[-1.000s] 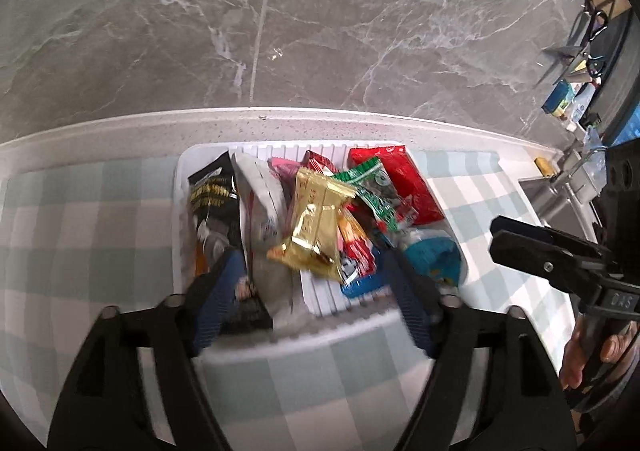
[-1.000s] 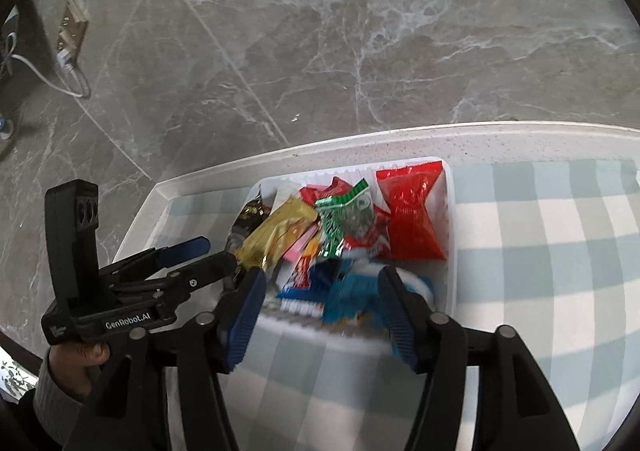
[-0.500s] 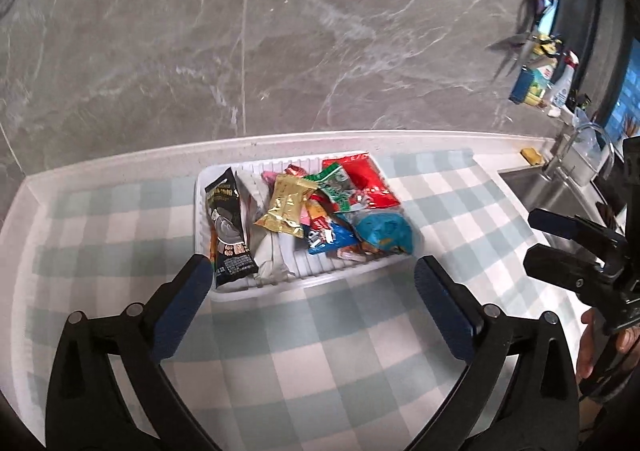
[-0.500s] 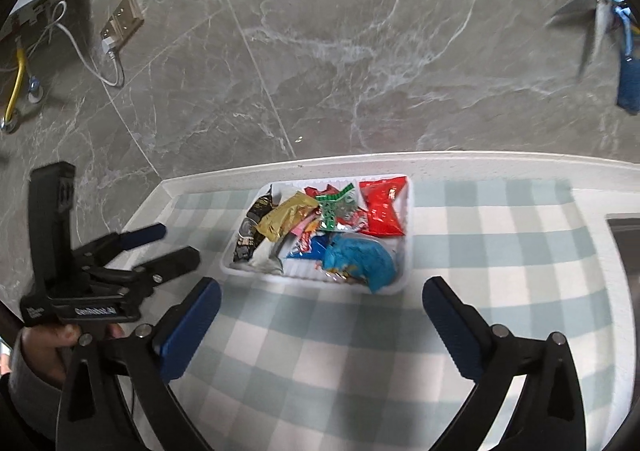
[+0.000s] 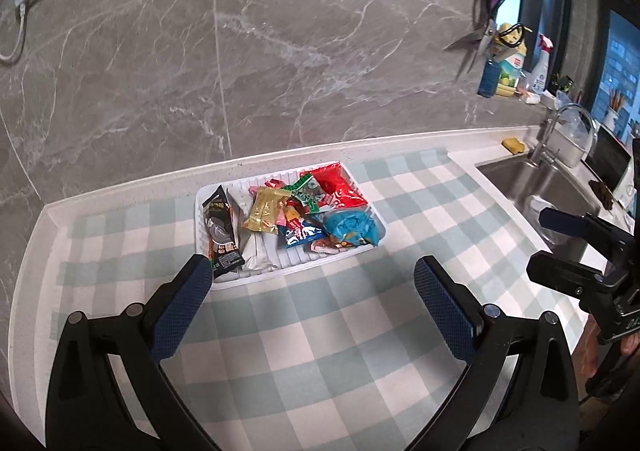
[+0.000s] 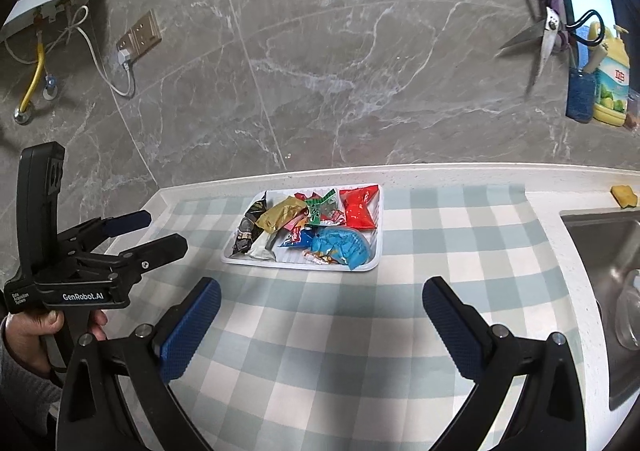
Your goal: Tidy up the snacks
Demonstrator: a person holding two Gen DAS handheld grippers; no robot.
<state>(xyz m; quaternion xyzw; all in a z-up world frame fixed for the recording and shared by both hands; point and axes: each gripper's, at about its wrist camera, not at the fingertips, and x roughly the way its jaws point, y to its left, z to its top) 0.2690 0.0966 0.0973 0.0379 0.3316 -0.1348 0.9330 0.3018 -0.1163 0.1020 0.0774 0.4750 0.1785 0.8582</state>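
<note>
A white tray full of snack packets sits on the checked cloth of the table, close to the grey marble wall. In the tray a black packet lies at its left end, a gold packet beside it, a red packet at the far right corner and a blue packet in front of that. The left gripper and the right gripper hover in front of the tray, fingers wide apart, holding nothing. A sink lies to the tray's right.
</note>
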